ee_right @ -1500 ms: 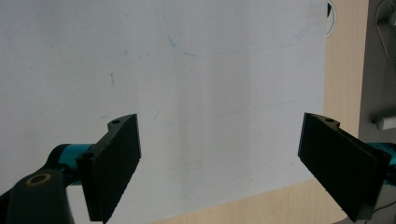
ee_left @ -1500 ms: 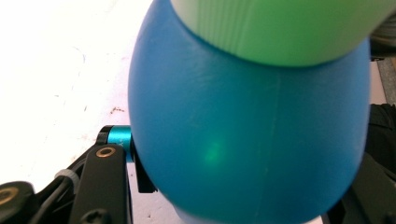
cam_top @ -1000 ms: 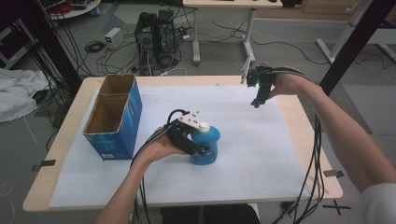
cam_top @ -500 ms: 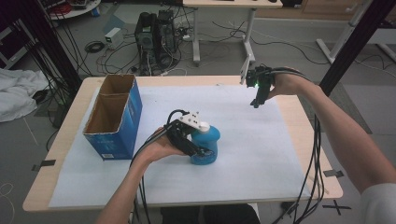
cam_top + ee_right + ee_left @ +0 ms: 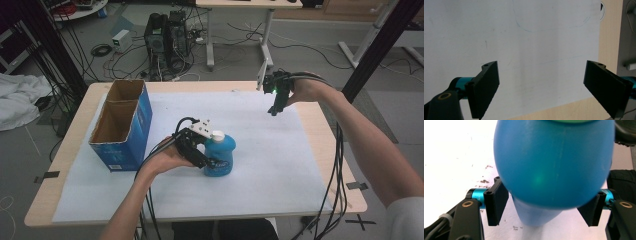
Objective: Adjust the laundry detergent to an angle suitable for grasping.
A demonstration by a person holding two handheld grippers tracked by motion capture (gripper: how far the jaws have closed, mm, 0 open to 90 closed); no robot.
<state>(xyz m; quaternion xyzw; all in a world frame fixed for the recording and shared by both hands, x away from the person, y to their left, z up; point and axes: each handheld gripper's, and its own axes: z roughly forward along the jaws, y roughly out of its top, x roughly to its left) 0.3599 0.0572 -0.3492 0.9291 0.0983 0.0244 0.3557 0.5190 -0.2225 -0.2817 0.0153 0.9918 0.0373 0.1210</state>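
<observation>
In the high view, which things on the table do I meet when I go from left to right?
blue cardboard box → left gripper → blue bottle → right gripper, held above the table's far right part.

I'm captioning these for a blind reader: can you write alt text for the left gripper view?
A blue bottle stands on white paper, seen close up between the left gripper's two black jaws. The jaws have just been opening, and a small gap shows between each pad and the bottle.
</observation>
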